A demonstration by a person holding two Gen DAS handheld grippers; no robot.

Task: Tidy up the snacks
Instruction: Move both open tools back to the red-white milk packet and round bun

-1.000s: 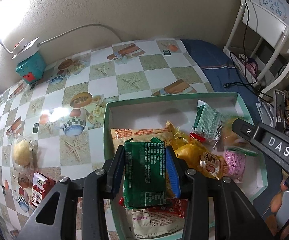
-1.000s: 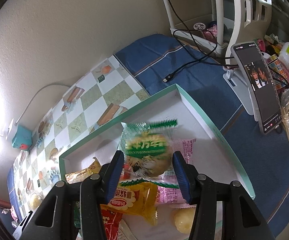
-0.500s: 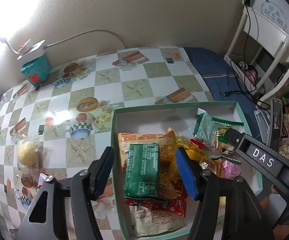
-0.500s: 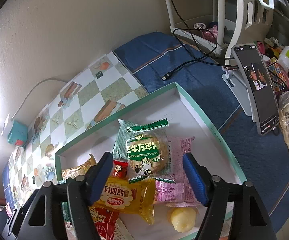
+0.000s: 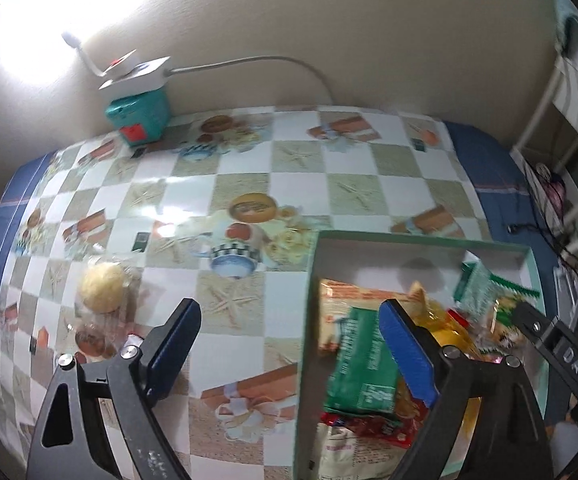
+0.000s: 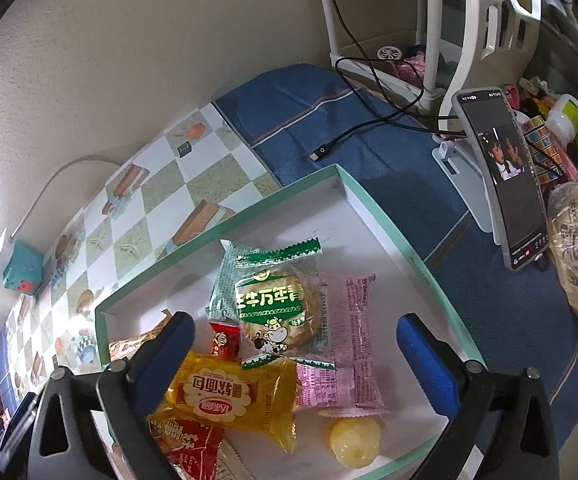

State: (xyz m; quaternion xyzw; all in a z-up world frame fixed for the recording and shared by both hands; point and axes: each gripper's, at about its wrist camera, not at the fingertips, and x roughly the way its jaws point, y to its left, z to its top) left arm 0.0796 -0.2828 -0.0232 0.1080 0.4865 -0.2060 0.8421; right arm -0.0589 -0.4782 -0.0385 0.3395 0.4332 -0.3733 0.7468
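Right wrist: right gripper (image 6: 295, 352) opening, empty; left gripper (image 5: 291, 338) opening, empty; "DAS" printed.

The far half of the box (image 6: 373, 216), toward the upper right of the right wrist view, lies bare; snack packets (image 6: 273, 308) crowd its near half. In the left wrist view, open tablecloth (image 5: 249, 184) fills the centre, with a wrapped bun (image 5: 103, 287) at left.

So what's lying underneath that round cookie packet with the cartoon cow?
The cow cookie packet rests on a green-and-white packet and overlaps a pink packet. Its lower edge sits over the yellow bread packet. Whatever lies directly beneath it is covered.
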